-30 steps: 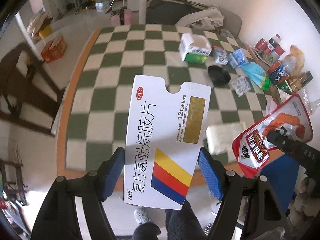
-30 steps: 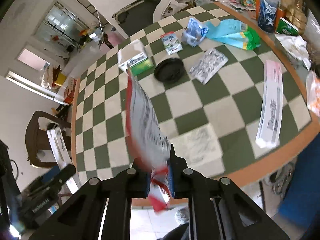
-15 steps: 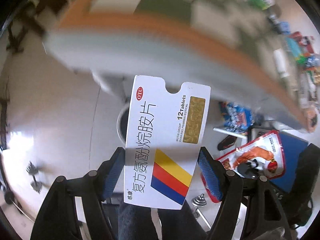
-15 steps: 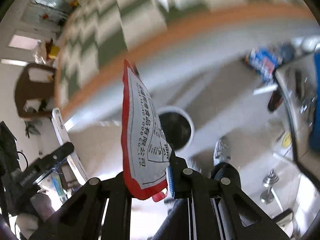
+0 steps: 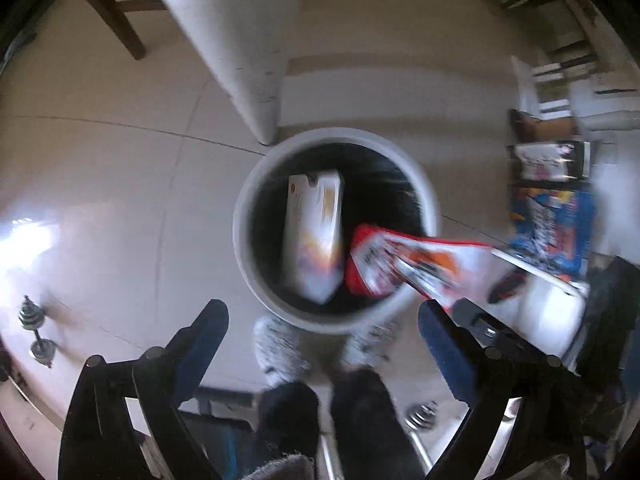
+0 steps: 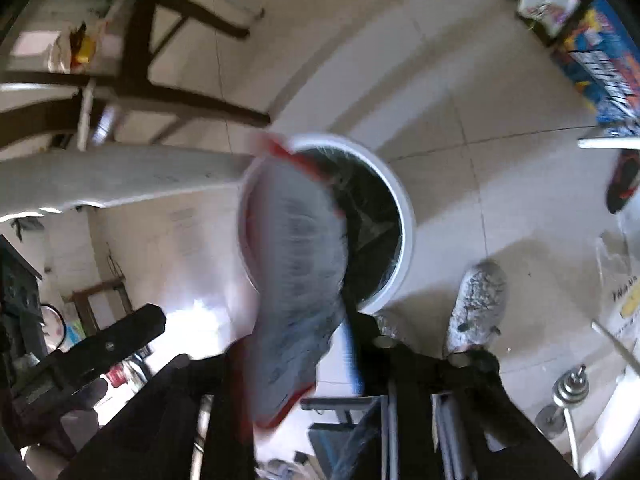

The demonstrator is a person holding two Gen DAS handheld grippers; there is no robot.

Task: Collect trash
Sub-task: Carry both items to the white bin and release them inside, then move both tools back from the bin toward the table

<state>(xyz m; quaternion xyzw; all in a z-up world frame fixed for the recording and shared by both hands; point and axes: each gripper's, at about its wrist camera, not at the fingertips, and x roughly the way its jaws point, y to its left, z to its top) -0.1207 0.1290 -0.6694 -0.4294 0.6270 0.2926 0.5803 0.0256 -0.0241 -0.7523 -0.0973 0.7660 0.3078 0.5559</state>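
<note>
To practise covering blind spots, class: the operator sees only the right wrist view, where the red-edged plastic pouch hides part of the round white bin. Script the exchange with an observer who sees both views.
Operator: What sits behind the red-edged plastic pouch in the round white bin?
Observer: A white cardboard medicine box, blurred, inside the bin's black-lined mouth.
Operator: Does the left gripper hold anything?
Observer: No, nothing is between its opening jaws.

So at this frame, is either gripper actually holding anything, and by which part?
Left gripper: nothing, jaws opening, medicine box already in the bin. Right gripper: opening, red snack pouch between its jaws; grip unclear.
</note>
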